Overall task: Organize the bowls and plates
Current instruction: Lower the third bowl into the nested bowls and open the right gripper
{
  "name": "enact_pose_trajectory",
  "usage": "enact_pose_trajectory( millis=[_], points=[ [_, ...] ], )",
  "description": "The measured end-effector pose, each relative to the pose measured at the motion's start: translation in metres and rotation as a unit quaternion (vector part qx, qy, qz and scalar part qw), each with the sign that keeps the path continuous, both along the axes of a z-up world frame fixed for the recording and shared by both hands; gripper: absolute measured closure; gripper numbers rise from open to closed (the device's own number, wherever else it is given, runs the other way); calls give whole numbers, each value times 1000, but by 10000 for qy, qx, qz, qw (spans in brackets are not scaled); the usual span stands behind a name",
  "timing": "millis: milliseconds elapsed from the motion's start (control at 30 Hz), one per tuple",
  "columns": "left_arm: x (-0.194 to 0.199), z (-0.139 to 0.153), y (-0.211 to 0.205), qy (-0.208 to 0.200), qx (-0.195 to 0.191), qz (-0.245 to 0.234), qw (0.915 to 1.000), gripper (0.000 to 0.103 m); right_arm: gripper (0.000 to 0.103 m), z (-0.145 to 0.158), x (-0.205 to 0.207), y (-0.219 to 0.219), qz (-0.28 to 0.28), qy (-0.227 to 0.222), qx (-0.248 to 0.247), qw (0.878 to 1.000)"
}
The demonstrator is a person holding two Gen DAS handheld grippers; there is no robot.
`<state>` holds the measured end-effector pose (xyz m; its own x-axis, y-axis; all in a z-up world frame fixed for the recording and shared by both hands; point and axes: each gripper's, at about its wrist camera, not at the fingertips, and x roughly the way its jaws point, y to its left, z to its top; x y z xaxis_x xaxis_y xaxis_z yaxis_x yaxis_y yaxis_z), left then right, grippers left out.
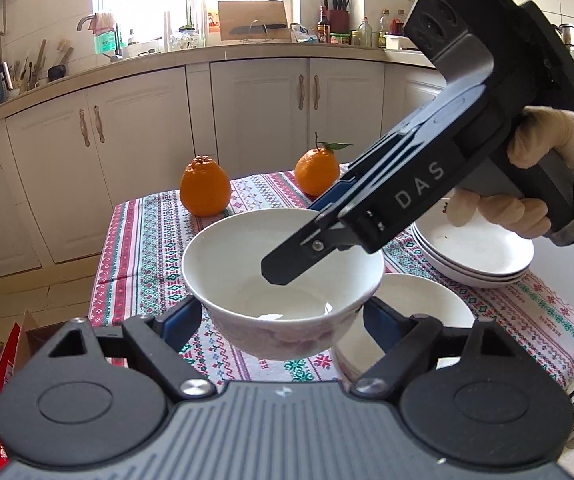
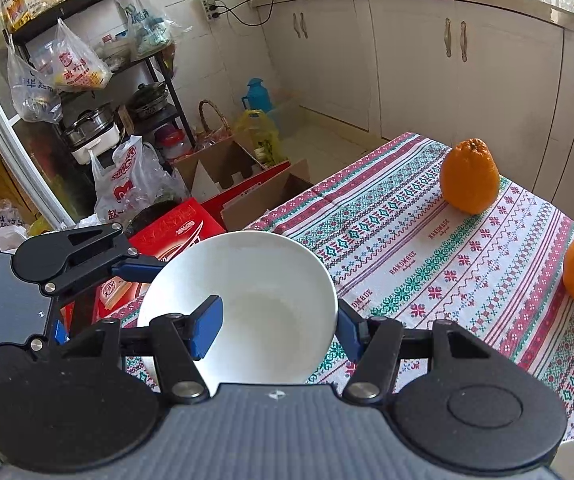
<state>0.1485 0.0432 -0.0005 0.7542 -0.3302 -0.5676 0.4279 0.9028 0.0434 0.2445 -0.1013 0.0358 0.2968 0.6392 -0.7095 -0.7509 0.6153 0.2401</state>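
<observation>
From the left wrist view, the left gripper (image 1: 283, 312) has its jaws closed around the sides of a white bowl (image 1: 283, 264), which it holds lifted above the worktop (image 1: 143, 240). The right gripper (image 1: 307, 240) reaches in from the right, one finger dipping inside the bowl and the other outside the far rim. Below and to the right sits a second bowl (image 1: 419, 304), and beyond it a stack of plates (image 1: 475, 256). Two oranges (image 1: 205, 186) stand at the far end of the cloth.

From the right wrist view, the right gripper (image 2: 279, 330) straddles the bowl's (image 2: 243, 304) wall, one blue pad inside and one outside. Its jaws sit narrow around the rim, but I cannot tell whether they are pressing on it. The left gripper (image 2: 87, 260) shows at the left, at the bowl's side.

This looks like a handover or a shared hold before the bowl is nested into the second one. The risk is that glazed china is slick: if the left jaws let go before the right pinches the thin rim firmly, the bowl could tip and drop onto the bowl beneath, or off the worktop's near edge toward the cardboard boxes (image 2: 247, 184) on the floor. The oranges are well apart from the path; the plates lie close to the right hand.
</observation>
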Motion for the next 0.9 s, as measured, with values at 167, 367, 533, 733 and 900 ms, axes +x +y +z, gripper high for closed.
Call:
enact_pose_trajectory(
  millis=[167, 367, 533, 733, 900],
  points=[
    [-9, 2, -10, -18, -1, -96, 10000, 16, 37, 0, -12, -15, -97, -25, 44, 9999],
    [-15, 0, -22, 1, -38, -232, 9997, 16, 37, 2, -25, -31, -237, -87, 51, 9997],
    [-18, -3, -31, 74, -66, -347, 9993, 16, 37, -1, -33, -46, -358, -90, 61, 9993],
    [-21, -8, -43, 186, -78, -461, 9987, 16, 37, -8, -41, -59, -502, -54, 34, 9987],
    [-23, -14, -49, 326, -72, -533, 9980, 16, 37, -14, -47, -66, -554, 0, 12, 9985]
  ],
)
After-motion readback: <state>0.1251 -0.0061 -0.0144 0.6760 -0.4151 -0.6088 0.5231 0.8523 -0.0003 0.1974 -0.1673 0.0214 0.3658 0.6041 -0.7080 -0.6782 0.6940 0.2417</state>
